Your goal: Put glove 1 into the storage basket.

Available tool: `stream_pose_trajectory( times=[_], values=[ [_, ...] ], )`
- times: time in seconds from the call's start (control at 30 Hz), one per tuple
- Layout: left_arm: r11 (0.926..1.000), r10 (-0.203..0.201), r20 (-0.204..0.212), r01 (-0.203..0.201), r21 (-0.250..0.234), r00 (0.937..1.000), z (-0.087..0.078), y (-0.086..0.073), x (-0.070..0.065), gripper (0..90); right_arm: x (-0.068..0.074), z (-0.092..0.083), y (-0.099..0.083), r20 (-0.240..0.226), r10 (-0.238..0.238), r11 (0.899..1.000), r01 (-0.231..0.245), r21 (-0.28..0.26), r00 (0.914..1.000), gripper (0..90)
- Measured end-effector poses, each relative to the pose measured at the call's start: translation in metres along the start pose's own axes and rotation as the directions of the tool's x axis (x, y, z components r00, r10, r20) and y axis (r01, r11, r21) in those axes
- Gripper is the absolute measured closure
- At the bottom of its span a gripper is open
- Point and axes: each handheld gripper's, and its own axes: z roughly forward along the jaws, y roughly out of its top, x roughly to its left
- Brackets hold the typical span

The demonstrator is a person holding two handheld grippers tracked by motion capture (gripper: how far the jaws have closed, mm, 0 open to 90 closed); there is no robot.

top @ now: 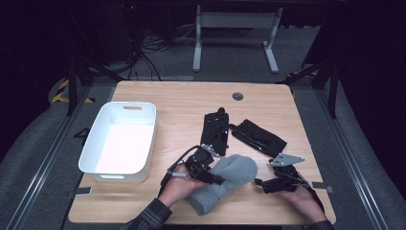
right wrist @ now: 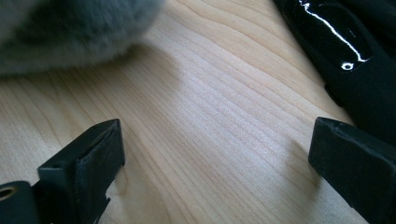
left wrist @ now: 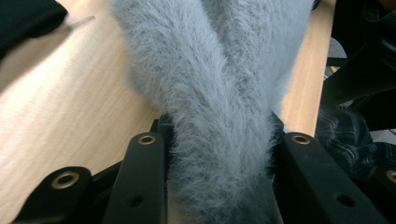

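Note:
A fuzzy grey mitten [top: 230,179] lies at the front middle of the wooden table [top: 182,100]. My left gripper [top: 218,180] is shut on the mitten; in the left gripper view the grey fleece [left wrist: 219,93] is squeezed between the two black jaws of the left gripper [left wrist: 222,140]. My right gripper [top: 262,184] rests low at the mitten's right side, apart from it. In the right gripper view the right gripper [right wrist: 217,140] stands open over bare wood, with the mitten [right wrist: 60,32] ahead at upper left.
Two black gloves [top: 215,132] [top: 258,136] lie side by side behind the mitten; one glove [right wrist: 355,60] is close to my right jaw. An empty white bin [top: 122,143] stands at the left. A round hole [top: 237,96] sits near the far edge.

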Motion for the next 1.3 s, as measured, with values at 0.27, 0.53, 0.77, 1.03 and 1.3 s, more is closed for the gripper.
stream_pose_trajectory(
  times=[0.27, 0.53, 0.77, 1.03, 1.3],
  values=[
    [0.9990, -0.006, -0.015, 0.005, -0.044, 0.9999, -0.029, 0.007, -0.001, 65.7, 0.000, 0.000, 0.000, 0.001, 0.000, 1.000, 0.000, 0.000, 1.0000, 3.8],
    [0.9967, -0.015, -0.034, 0.012, -0.081, 0.9993, -0.057, 0.013, 0.002, 65.2, 0.000, 0.000, 0.000, 0.002, 0.002, 1.000, -0.002, 0.001, 1.0000, 3.8],
    [0.9941, -0.030, -0.062, 0.023, -0.106, 0.9977, -0.082, 0.014, 0.005, 65.0, 0.000, 0.000, 0.000, 0.003, 0.002, 1.000, -0.002, 0.000, 1.0000, 3.7],
    [0.9907, -0.055, -0.112, 0.040, -0.130, 0.9922, -0.115, 0.015, 0.013, 64.7, 0.000, 0.000, 0.000, 0.002, 0.001, 1.000, -0.001, 0.000, 1.0000, 3.7],
    [0.9840, -0.096, -0.169, 0.068, -0.165, 0.9809, -0.150, 0.009, 0.026, 64.3, 0.000, 0.000, 0.000, 0.002, 0.001, 1.000, -0.001, 0.001, 1.0000, 3.7]
  ],
)
